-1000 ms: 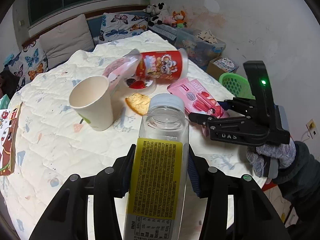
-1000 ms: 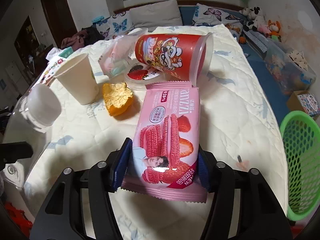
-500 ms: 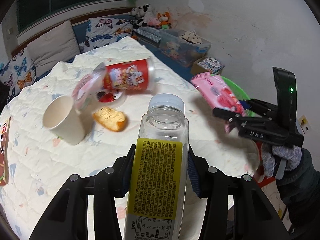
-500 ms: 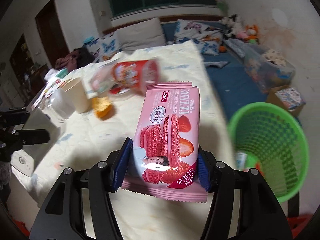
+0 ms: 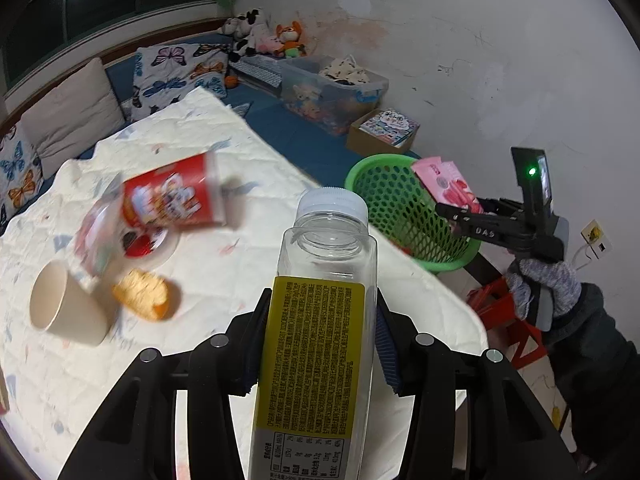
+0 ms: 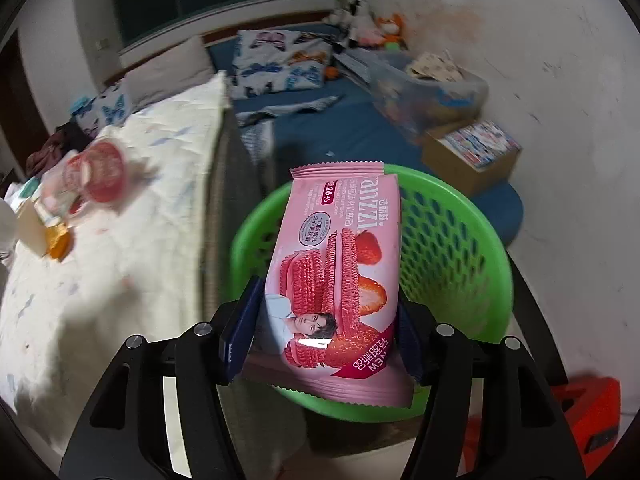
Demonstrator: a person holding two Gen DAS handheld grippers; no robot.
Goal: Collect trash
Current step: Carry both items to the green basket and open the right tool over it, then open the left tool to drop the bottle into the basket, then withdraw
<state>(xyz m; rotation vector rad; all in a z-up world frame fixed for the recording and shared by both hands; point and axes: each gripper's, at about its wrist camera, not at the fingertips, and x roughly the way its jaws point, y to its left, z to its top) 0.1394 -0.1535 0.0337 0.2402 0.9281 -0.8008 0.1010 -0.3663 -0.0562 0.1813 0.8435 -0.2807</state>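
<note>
Over the round green plastic mesh basket (image 6: 452, 240), off the bed's right edge: right gripper (image 6: 326, 340) holds the pink strawberry-wafer snack packet (image 6: 340, 276) between its blue pads. Jaws are opening; the packet's lower half sits between them and the left pad looks to have a slight gap, the right one touching. The packet's top end hangs above the basket's open mouth, inside the rim line. From the left wrist view the same packet (image 5: 448, 184) sticks out of the right gripper (image 5: 464, 216), held by a grey-gloved hand (image 5: 544, 288), above the basket's far rim (image 5: 384, 164).

Left gripper (image 5: 320, 348) is clamped on a clear square plastic bottle with a yellow label and white cap (image 5: 324, 320), upright, above the bed's near corner.

Bed edge runs just beside the basket; blue floor behind the basket is free up to a cardboard box (image 6: 472, 152) and a clear storage bin (image 5: 332, 92).

On the white quilted bedcover (image 5: 248, 264): red snack cup on its side (image 5: 172, 200), beige paper cup (image 5: 64, 304), orange bread piece (image 5: 144, 296), all well apart from the edge. Red stool (image 6: 576, 412) near the basket. White stained wall to the right.
</note>
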